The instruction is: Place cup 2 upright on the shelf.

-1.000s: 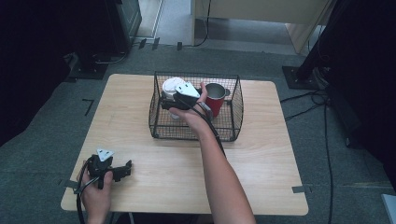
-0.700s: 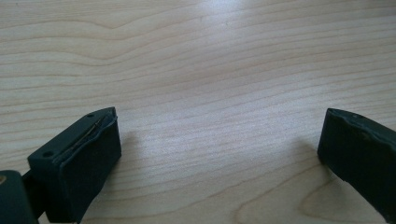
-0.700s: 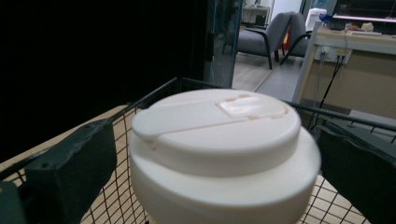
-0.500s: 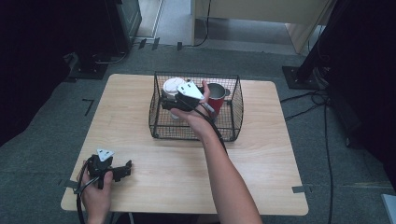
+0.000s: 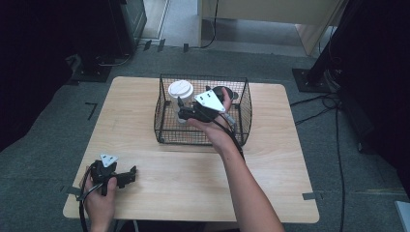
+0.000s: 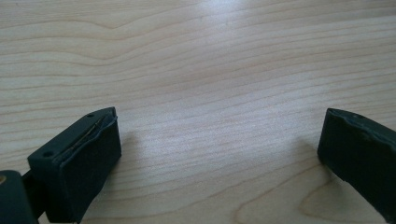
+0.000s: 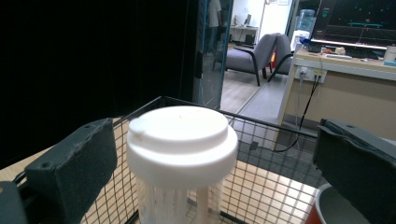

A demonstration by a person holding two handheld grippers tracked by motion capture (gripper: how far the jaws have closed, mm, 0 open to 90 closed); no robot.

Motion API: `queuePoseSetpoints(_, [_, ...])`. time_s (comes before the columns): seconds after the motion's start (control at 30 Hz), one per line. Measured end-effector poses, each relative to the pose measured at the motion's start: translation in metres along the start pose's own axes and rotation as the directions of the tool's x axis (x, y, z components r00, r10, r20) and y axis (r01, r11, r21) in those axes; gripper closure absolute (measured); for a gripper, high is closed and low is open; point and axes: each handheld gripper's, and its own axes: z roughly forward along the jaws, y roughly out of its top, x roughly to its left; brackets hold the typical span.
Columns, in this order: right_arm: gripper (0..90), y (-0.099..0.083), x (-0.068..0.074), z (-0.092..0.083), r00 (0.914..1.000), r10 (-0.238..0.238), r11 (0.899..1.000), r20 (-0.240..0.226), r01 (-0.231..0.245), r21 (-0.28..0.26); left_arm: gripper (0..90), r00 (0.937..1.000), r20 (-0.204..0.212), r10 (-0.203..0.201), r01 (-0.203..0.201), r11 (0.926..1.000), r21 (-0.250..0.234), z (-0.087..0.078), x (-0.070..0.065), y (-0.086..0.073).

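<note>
A black wire basket (image 5: 167,126) stands at the back middle of the wooden table (image 5: 130,113). Inside it, at the left, is a clear cup with a white lid (image 5: 180,90) (image 7: 182,140). A red cup (image 7: 336,210) stands to the right in the basket, mostly covered by the person's hand in the high view. My right gripper (image 5: 180,110) (image 7: 215,140) is inside the basket, open, with one jaw on each side of the lidded cup and not touching it. My left gripper (image 5: 126,175) (image 6: 219,149) rests open on the table's front left, with bare wood between its jaws.
The basket's wire walls surround the right gripper closely. A dark cabinet (image 5: 128,19) and stand bases (image 5: 309,77) are on the floor beyond the table. Cables (image 5: 338,125) run along the floor to the right.
The right gripper has shifted left inside the basket towards the lidded cup, and the hand now covers the red cup. The left gripper has stayed put.
</note>
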Motion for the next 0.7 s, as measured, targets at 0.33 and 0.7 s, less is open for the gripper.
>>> queuePoseSetpoints(0.33, [0.0, -0.003, -0.005, -0.035, 0.9999, -0.015, 1.000, 0.004, 0.015, -0.004, 0.0, 1.0000, 0.001, 0.000, 0.000, 1.0000, 0.000, 0.000, 0.000, 0.000])
queuePoseSetpoints(0.7, [0.1, -0.010, -0.015, -0.071, 0.9993, -0.028, 1.000, 0.025, 0.028, -0.002, 0.0, 1.0000, 0.001, 0.000, 0.000, 1.0000, 0.000, 0.000, 0.000, 0.000])
